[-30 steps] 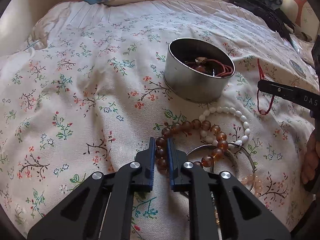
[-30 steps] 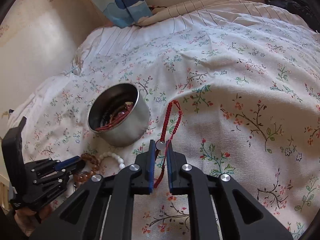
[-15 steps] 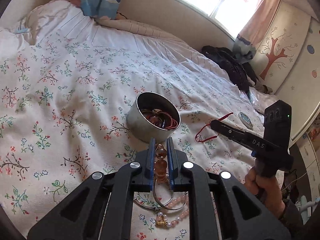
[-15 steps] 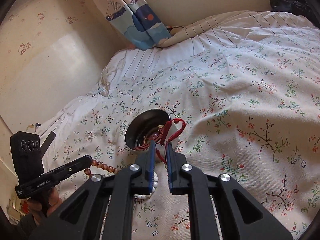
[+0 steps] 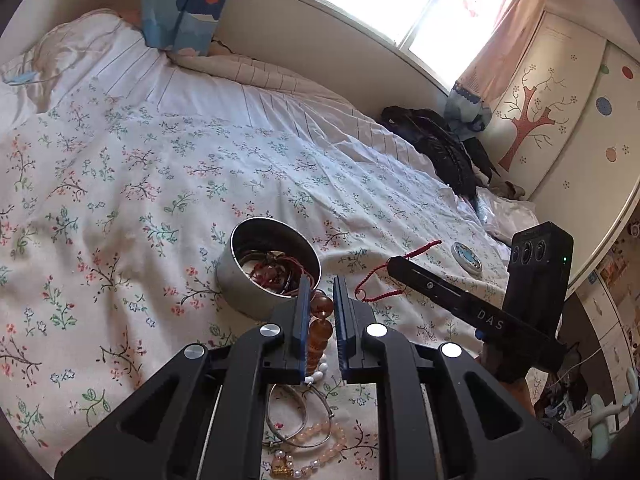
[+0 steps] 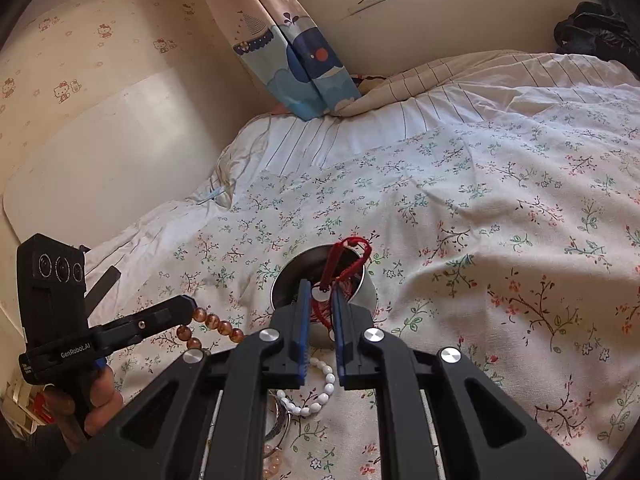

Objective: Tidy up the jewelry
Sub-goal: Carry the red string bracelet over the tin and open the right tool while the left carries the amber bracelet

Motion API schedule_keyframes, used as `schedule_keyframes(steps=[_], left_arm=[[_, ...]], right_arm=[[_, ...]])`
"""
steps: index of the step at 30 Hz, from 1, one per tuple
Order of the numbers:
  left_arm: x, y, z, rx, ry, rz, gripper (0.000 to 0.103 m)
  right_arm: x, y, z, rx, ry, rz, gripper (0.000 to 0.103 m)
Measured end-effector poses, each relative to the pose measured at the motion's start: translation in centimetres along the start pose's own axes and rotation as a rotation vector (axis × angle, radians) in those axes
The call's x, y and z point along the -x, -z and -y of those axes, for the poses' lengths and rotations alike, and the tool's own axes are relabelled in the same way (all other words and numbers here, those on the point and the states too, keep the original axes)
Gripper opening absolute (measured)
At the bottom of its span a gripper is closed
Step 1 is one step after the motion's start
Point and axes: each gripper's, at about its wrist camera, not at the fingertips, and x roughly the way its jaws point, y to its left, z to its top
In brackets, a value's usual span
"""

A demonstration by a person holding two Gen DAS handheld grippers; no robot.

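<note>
A round metal tin (image 5: 256,292) with red cords and bracelets inside sits on the floral bedspread. My left gripper (image 5: 320,300) is shut on an amber bead bracelet (image 5: 319,328), lifted just right of the tin; the bracelet also hangs from it in the right wrist view (image 6: 216,324). My right gripper (image 6: 320,304) is shut on a red cord bracelet (image 6: 344,260) with a small silver charm, held above the tin (image 6: 366,292). In the left wrist view the red cord (image 5: 380,280) dangles from the right gripper (image 5: 394,266).
On the bedspread below the grippers lie a white bead bracelet (image 6: 324,384), a silver bangle (image 5: 300,412) and a pale pink bead bracelet (image 5: 320,444). A small round box (image 5: 466,258) lies further right. Dark clothing (image 5: 436,148) lies near the window.
Both grippers have risen from the bedspread with their bracelets. The right gripper carried the red cord from beside the tin to above it. The left one lifted the amber beads near the tin.
</note>
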Motion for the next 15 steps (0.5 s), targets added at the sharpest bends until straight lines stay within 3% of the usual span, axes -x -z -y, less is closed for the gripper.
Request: schedule_keyframes(steps=[15], left_arm=[[-3.8, -4.3, 1.2, 0.017, 0.048, 0.026, 0.011]], right_arm=[[-2.3, -1.2, -0.9, 0.026, -0.019, -0.003, 0.011]])
